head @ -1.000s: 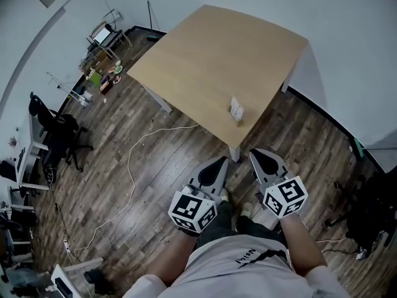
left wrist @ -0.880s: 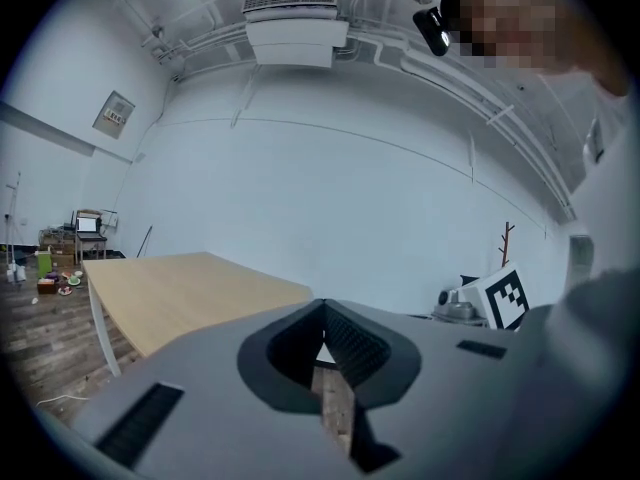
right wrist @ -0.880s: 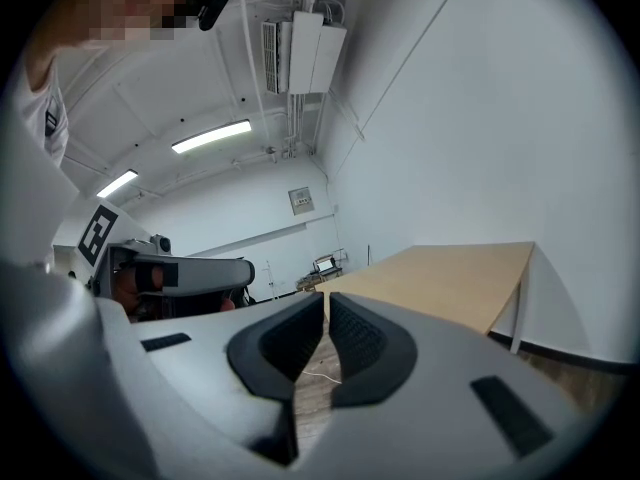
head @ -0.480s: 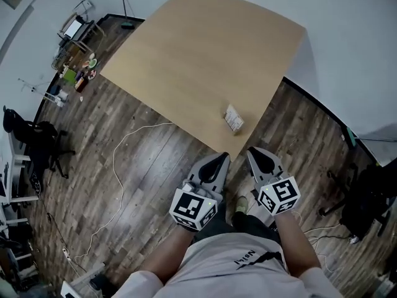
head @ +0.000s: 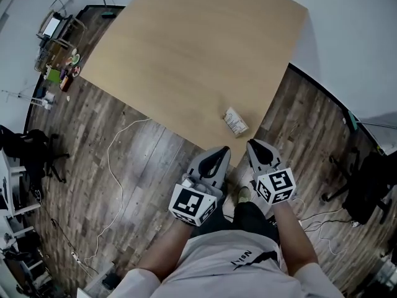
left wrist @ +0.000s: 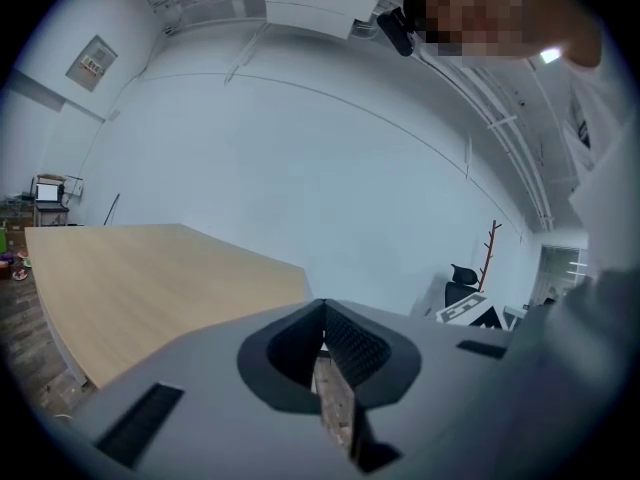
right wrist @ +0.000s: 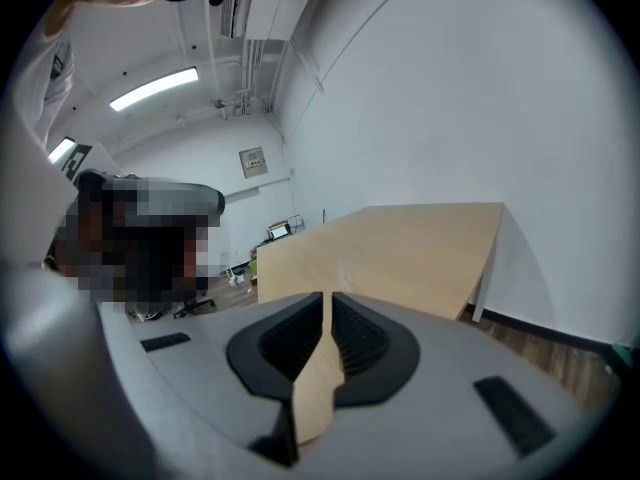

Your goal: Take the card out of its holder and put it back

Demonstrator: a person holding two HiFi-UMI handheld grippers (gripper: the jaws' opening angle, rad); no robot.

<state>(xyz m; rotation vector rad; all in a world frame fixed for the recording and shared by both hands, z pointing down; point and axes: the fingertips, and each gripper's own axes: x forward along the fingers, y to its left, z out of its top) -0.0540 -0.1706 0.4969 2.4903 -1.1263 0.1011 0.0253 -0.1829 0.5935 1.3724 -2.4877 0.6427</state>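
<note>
- You stand at the near corner of a light wooden table (head: 186, 48), with both grippers held low in front of you and their tips reaching that corner.
- Your left gripper (head: 221, 150) has its jaws pressed together, tip against tip, with nothing pinched between them. In the left gripper view only a thin sliver of floor shows behind the closed tips.
- Your right gripper (head: 254, 144) is pressed together the same way and is also empty. In the right gripper view the pale tabletop stretches away beyond its jaws.
- The card holder (head: 236, 121) lies flat on the table close to the near right edge, just beyond the two sets of tips. Neither gripper touches it.
- At this size the card cannot be told apart from its holder. It reads as a single small pale piece with dark print.
- The left marker cube (head: 193, 205) and the right marker cube (head: 275, 185) sit at the near ends of the grippers, just ahead of your bare forearms.
- A white cable (head: 111, 166) trails in a loop across the dark plank floor (head: 155, 160) to the left of the table.
- A black office chair (head: 28, 149) stands at the far left, well apart from the table.
- A white wall (head: 347, 36) closes the scene on the right.
</note>
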